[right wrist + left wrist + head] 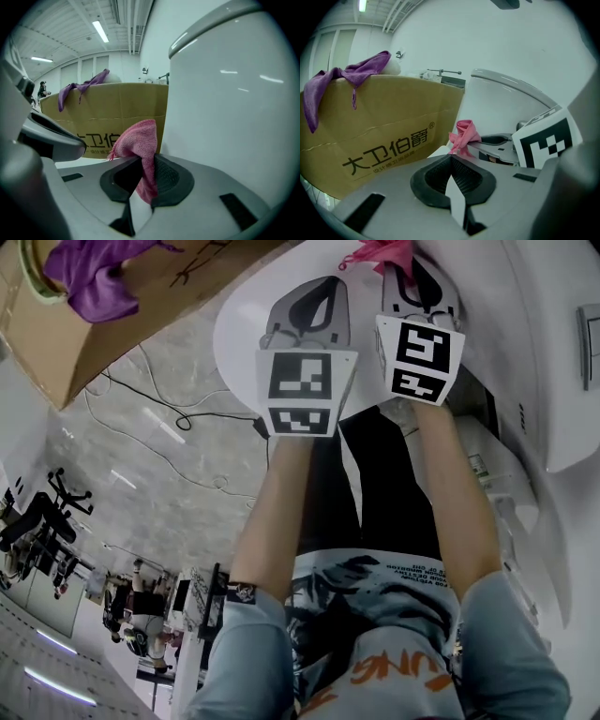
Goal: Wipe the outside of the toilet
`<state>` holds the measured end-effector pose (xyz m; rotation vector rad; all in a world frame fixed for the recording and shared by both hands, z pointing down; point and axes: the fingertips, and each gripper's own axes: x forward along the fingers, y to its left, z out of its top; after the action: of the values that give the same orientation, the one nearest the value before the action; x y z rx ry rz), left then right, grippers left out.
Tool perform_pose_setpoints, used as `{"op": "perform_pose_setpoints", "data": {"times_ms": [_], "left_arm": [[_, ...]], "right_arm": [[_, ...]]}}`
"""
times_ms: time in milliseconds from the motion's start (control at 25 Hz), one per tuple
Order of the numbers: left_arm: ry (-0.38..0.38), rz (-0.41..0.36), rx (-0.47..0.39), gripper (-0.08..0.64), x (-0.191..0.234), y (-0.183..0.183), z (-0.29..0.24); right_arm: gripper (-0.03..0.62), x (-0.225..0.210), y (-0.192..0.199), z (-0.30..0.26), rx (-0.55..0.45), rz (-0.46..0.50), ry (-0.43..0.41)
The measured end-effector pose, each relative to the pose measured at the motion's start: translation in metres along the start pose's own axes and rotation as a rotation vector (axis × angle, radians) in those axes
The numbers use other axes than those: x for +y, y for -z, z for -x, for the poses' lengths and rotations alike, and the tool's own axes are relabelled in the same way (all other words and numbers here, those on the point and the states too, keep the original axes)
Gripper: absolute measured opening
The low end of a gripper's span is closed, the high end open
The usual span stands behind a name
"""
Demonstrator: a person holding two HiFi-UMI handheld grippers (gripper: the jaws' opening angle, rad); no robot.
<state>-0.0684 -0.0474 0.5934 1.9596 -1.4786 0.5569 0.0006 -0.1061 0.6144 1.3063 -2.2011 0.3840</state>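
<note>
The white toilet (553, 352) fills the right of the head view. Its smooth outer wall (234, 103) stands close on the right in the right gripper view, just beside the jaws. My right gripper (417, 282) is shut on a pink cloth (140, 140), which bunches up above the jaws (380, 251). Immediately to its left, my left gripper (314, 296) is held side by side with it. The left gripper (451, 161) is shut with nothing between its pads. From there the pink cloth (464, 136) and the toilet (501, 103) show ahead.
A brown cardboard box (112, 324) stands left of the toilet with a purple cloth (94, 277) draped over its rim. Black cables (159, 399) trail over the grey floor. A white rounded surface (239, 334) lies under the grippers. The person's arms and legs fill the lower head view.
</note>
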Motion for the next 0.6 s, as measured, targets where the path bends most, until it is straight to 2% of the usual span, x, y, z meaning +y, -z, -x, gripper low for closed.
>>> {"op": "perform_pose_setpoints", "data": {"times_ms": [400, 600], "left_arm": [[-0.035, 0.043, 0.025, 0.020, 0.035, -0.005, -0.033], [-0.042, 0.044, 0.031, 0.020, 0.044, -0.007, -0.036]], "right_arm": [[0.075, -0.004, 0.000, -0.049, 0.055, 0.047, 0.086], [0.075, -0.013, 0.006, -0.058, 0.099, 0.064, 0.173]]}}
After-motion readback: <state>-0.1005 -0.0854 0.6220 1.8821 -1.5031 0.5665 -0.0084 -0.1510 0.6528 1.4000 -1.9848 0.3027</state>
